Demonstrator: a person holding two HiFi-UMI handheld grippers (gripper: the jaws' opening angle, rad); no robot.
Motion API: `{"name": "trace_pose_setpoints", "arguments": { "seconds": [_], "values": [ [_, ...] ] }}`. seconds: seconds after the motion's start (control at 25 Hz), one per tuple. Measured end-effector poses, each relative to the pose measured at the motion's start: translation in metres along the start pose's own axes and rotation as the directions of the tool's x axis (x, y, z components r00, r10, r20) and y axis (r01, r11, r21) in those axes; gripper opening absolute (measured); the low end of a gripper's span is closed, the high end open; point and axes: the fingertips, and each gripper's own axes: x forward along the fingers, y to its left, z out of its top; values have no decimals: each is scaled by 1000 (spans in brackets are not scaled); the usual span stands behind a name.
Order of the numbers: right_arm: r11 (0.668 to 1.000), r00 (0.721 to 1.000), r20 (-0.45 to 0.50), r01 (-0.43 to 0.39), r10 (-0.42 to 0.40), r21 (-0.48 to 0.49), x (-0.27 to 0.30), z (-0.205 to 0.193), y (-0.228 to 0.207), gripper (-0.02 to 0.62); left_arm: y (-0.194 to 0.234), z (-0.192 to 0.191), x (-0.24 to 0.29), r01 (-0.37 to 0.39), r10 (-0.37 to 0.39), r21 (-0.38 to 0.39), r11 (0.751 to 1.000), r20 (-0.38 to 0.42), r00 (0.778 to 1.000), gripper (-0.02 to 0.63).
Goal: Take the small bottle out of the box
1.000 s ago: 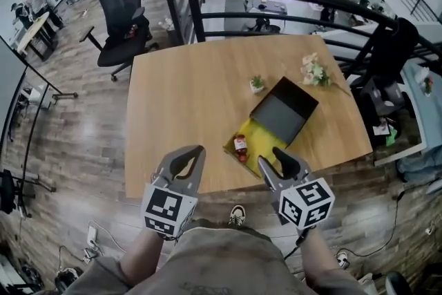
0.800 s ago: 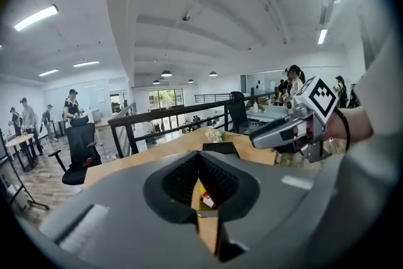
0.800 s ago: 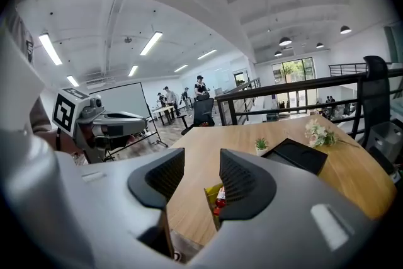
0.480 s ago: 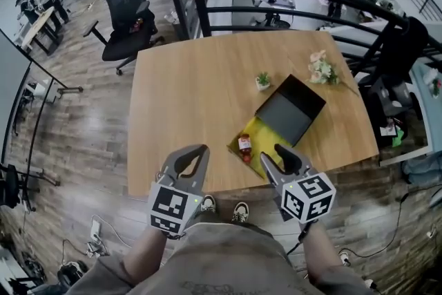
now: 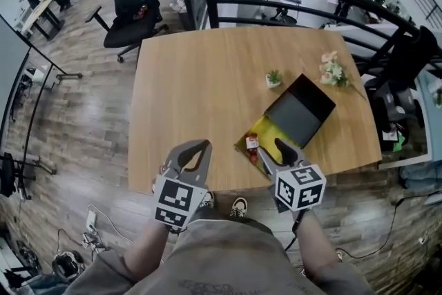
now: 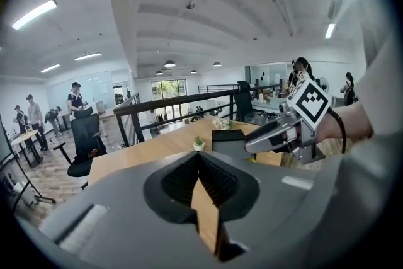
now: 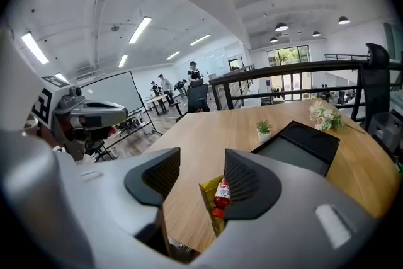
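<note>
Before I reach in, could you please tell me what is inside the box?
A small bottle lies on the yellow lining of the box. The right gripper, empty, its jaws just opened wider, covers the box's near end, so that part is unseen.

Wooden table, open box near its front edge, potted plant, flowers

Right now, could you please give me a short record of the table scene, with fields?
surface: light wooden table
box: open yellow-lined cardboard box, black lid folded back
bottle: small red-and-white bottle lying inside box
right gripper: fingers just opened wider, nothing between, bottle beyond them
left gripper: fingers together, empty
other: small potted plant, pale flower bunch
</note>
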Motion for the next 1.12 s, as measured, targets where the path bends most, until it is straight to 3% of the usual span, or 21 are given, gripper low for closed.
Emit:
{"name": "trace_pose_setpoints", "arguments": {
  "seconds": [0.6,1.12],
  "values": [
    [995,965,-261,60,-36,85,94,-89,-37,207,11,-65,46,55,-59,-31,998,-124,991,0],
    [984,921,-379,141,-90,108,143,-139,-67,207,9,-113,62,85,-95,-59,995,-194,976,0]
  ]
}}
